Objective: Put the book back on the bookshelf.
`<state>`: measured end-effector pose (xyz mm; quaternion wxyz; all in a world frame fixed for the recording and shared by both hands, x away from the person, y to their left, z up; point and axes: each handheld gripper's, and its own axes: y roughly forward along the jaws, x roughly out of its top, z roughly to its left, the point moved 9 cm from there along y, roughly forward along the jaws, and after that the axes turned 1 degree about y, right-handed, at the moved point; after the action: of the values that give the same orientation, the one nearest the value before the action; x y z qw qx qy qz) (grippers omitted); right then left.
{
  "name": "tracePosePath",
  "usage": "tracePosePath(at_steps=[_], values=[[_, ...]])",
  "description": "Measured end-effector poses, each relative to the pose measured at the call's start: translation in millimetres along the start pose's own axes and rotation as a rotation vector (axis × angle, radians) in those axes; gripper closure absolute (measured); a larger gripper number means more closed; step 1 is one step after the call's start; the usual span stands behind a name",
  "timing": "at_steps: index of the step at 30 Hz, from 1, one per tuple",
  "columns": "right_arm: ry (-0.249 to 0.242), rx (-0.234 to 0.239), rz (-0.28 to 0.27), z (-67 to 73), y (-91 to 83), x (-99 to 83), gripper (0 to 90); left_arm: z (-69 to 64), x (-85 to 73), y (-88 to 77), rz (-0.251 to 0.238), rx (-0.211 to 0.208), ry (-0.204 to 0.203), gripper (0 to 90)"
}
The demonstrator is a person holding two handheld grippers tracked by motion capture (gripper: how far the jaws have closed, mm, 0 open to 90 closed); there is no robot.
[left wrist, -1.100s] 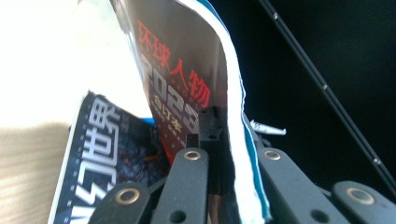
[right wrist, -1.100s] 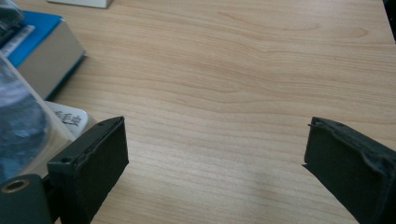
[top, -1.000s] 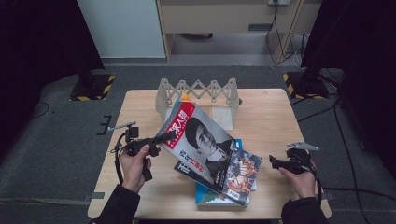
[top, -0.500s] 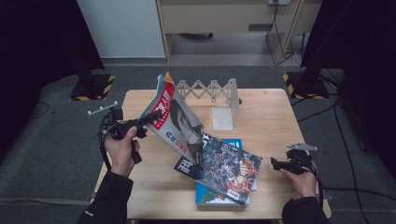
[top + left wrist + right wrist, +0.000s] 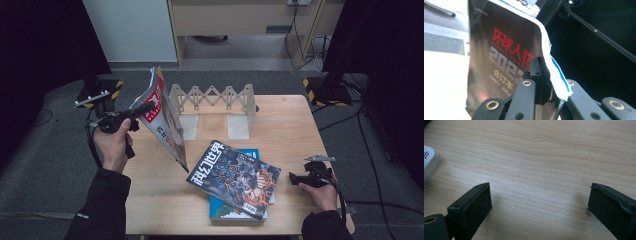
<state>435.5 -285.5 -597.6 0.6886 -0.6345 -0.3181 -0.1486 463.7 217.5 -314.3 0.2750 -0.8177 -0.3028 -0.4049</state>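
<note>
My left gripper [image 5: 150, 107] is shut on the edge of a red-and-white magazine [image 5: 165, 120], held up above the table's left side and tilted with its lower corner hanging toward the table. From the left gripper view the magazine's glossy dark cover with red lettering [image 5: 506, 62] stands pinched between the jaws of my left gripper [image 5: 544, 72]. A dark illustrated magazine [image 5: 234, 171] lies on a blue book [image 5: 252, 154] at the table's front middle. At the front right my right gripper [image 5: 294, 178] rests low over the wood, open, with bare table between the jaws of my right gripper [image 5: 539, 197].
A wooden accordion-style book rack [image 5: 212, 98] with clear end plates stands at the back middle of the wooden table [image 5: 285, 125]. A corner of a white book [image 5: 430, 162] lies at the left of the right gripper view. Dark floor surrounds the table.
My left gripper has lifted the red-and-white magazine off the stack and carried it up and to the left, tipping it nearly upright. The dark magazule beneath is uncovered. The right gripper stayed put.
</note>
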Motion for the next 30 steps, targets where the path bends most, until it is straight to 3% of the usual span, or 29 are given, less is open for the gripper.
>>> tracePosePath(at_steps=[9,18,23,30], values=[[0.011,0.010,0.000,-0.4,1.7,-1.9,4.5,-0.4,14.2,15.4,0.017,0.050,0.085,85.9],[0.024,0.010,-0.013,-0.2,2.9,-1.6,4.0,9.4,28.4,37.4,0.051,0.159,0.166,85.9],[0.023,0.013,-0.014,0.0,3.1,-1.4,3.9,13.3,32.5,50.6,0.081,0.241,0.243,86.0],[0.021,0.012,-0.015,-0.1,3.5,-0.7,4.0,25.7,30.5,67.3,0.078,0.324,0.271,86.0]])
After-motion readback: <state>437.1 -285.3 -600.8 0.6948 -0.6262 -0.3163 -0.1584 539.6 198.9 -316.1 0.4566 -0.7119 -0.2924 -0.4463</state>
